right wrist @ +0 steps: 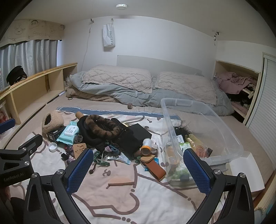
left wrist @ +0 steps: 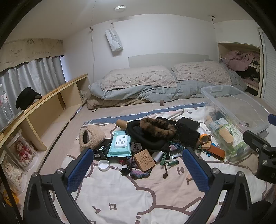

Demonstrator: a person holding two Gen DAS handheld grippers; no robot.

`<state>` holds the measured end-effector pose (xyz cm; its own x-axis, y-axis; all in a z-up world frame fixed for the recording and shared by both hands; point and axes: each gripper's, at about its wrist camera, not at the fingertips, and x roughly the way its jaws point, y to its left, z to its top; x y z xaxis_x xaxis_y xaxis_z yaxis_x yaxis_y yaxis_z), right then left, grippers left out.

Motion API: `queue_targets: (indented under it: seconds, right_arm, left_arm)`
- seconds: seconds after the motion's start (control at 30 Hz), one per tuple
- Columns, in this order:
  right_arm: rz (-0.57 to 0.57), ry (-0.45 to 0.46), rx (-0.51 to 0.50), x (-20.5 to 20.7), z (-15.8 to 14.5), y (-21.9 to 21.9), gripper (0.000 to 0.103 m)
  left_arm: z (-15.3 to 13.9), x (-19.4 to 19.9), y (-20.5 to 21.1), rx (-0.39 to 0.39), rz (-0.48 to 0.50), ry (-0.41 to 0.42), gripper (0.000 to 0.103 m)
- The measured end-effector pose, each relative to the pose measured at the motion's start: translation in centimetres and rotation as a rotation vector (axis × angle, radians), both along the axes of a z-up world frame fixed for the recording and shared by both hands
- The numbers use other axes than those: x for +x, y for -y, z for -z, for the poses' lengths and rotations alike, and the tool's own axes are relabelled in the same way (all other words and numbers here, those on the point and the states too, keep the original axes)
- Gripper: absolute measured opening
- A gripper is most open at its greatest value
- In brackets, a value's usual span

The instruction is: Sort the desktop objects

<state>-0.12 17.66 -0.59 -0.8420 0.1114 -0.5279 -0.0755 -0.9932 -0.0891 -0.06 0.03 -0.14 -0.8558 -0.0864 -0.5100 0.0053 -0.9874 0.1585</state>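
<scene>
Bedroom in a home. Far end: two textured pillows (left wrist: 138, 78) on a folded grey duvet (left wrist: 155, 93), against a pale headboard (right wrist: 155, 64). Left: low wooden shelf unit (left wrist: 57, 101) beneath grey curtains (left wrist: 31, 74) with a cartoon-print valance (left wrist: 29, 50). Right: open closet nook (right wrist: 236, 89) stuffed with clothing. Near: cartoon-print blanket (left wrist: 120, 198) spread over the mattress. Ceiling: round white fitting (left wrist: 120, 7). Wall: hanging paper bag (right wrist: 108, 37).
</scene>
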Motion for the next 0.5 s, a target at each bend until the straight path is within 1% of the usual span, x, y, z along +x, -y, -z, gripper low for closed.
queue_targets:
  seconds: [0.5]
  right_arm:
    - [0.003,0.001,0.002,0.07,-0.06,-0.04,0.103]
  left_arm:
    - [-0.06,-0.06,0.03,0.002,0.001,0.002,0.103]
